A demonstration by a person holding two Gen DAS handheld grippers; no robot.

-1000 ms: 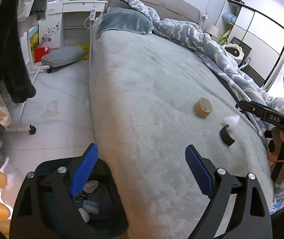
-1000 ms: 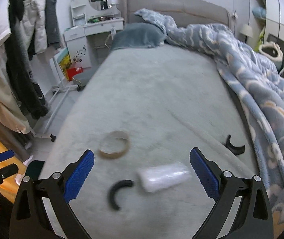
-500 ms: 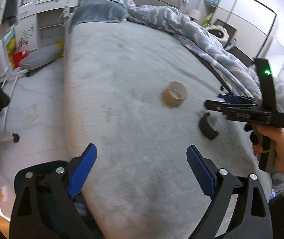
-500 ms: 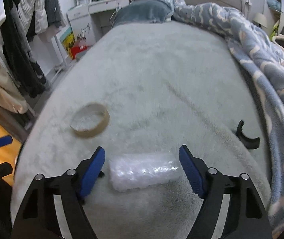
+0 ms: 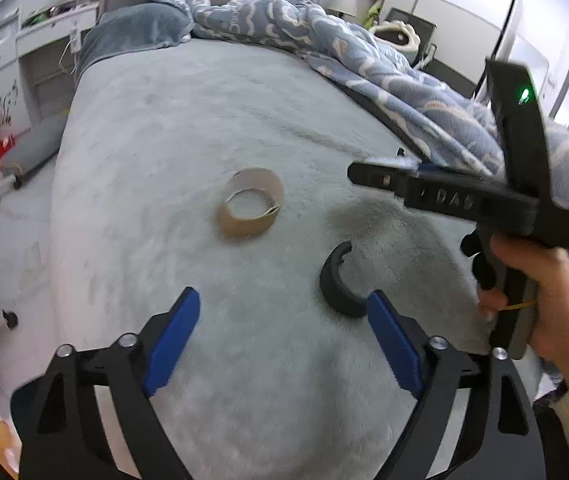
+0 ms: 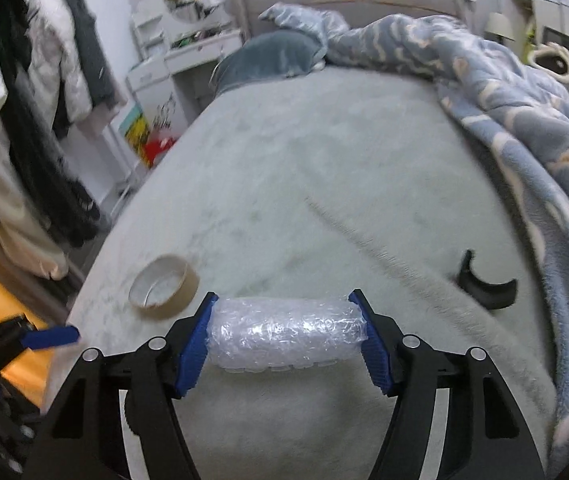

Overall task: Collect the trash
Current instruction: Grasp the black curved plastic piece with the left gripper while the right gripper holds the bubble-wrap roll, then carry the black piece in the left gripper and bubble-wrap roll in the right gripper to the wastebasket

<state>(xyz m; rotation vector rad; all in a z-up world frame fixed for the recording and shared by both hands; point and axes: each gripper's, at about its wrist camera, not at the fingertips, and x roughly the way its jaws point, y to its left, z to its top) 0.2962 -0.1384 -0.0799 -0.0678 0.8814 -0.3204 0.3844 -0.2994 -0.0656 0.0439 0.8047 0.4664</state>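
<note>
On the grey bed [image 6: 324, 160] lies a roll of bubble wrap [image 6: 284, 336]. My right gripper [image 6: 284, 300] spans it lengthwise, jaws closing, both blue pads against its ends. A cardboard tape ring [image 6: 180, 292] rests just left of it, and a black curved piece [image 6: 484, 286] lies to the right. In the left wrist view, my left gripper [image 5: 282, 300] hovers over the bed with jaws closing and nothing between them. Ahead of it is the tape ring [image 5: 244, 230]; another black curved piece [image 5: 334, 284] lies by its right fingertip. The right gripper [image 5: 384, 178], held by a hand [image 5: 544, 300], hides the roll there.
A blue patterned quilt [image 6: 524, 112] is bunched along the bed's right side, with a grey-blue pillow [image 5: 136, 32] at the head. Coats hang on a rack [image 6: 44, 120] to the left. A white dressing table [image 6: 188, 52] stands beyond, above tiled floor [image 5: 16, 216].
My left gripper swung from the bed's edge over the mattress toward the ring and black piece. My right gripper came down over the bubble wrap roll and its jaws narrowed onto its ends.
</note>
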